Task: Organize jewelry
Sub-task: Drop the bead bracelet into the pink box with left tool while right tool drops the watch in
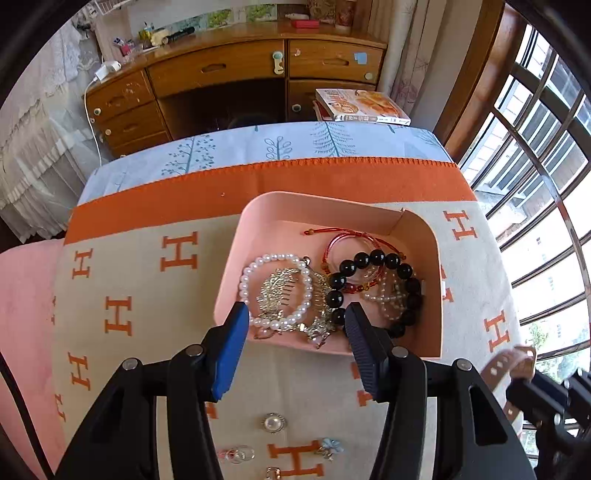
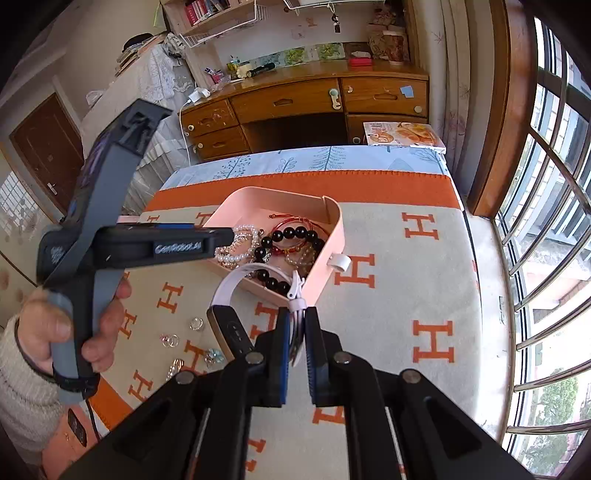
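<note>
Left tongs gape wide; right tongs are pinched nearly closed.

Wooden desk with drawers against far wall, clutter on top. Barred window on right, bright daylight, greenery outside. Floral curtain beside it. Wire shelf with books above desk. Brown door at left. White lace cloth draped at left.

One pink tray, one pearl bracelet, one black bead bracelet, one watch.
</note>
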`<state>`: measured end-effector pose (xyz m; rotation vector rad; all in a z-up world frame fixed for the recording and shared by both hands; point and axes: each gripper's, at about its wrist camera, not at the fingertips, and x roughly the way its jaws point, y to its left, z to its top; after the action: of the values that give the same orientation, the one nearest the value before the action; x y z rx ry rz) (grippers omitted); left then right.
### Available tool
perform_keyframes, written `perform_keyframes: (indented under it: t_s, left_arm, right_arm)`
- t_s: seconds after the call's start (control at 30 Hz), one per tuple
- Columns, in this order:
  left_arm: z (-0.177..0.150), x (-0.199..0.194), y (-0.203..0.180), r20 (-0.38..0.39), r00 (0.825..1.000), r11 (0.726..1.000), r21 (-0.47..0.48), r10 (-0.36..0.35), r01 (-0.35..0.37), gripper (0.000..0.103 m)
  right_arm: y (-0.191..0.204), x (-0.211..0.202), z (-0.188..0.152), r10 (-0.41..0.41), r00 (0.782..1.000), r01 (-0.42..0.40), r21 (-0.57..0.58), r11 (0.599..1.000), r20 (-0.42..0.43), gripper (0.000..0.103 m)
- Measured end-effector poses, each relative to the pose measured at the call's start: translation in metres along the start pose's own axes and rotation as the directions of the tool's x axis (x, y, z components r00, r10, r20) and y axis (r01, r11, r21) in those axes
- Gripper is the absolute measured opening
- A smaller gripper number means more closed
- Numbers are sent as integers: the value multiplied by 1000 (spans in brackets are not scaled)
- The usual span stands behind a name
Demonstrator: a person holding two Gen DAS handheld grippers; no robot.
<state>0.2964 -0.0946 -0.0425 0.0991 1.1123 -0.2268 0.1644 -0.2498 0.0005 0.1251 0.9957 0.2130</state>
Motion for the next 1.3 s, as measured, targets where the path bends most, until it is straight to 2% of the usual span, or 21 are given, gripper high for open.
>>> perform_keyframes:
  t_s: [0.17,0.33,0.5,0.67,0.83,0.97,1.13,1.3]
  left_arm:
    - [-7,-25,20,48,998,999,0,34,-35,53]
    - [-6,-37,43,56,997,999,-32,43,-41,56]
    - [-6,-30,65,56,997,997,-56,59,-56,56]
    - [-9,-12,85,27,999,995,-93,45,-42,56]
    - [-14,7,101,-4,999,993,-109,38,-38,56]
    - [-16,17,111,-14,999,992,-119,36,-38,56]
    - [-18,23,116,-25,999,992,-123,24,-27,56]
    - [-21,21,116,-25,999,993,-115,22,-25,56]
  right_arm:
    - [6,19,26,22,999,-21,45,999,-30,8]
    - [16,42,54,22,998,-17,84,996,-55,8]
    - [27,71,81,25,997,-16,119,993,-79,8]
    - [29,112,100,46,993,-25,193,981,-108,8]
    - [31,156,107,50,984,-10,230,973,-169,8]
    - [30,176,108,46,982,3,257,967,-183,10]
    - [24,188,108,91,976,-24,313,949,-199,12]
    - [17,179,103,109,977,-43,335,941,-181,12]
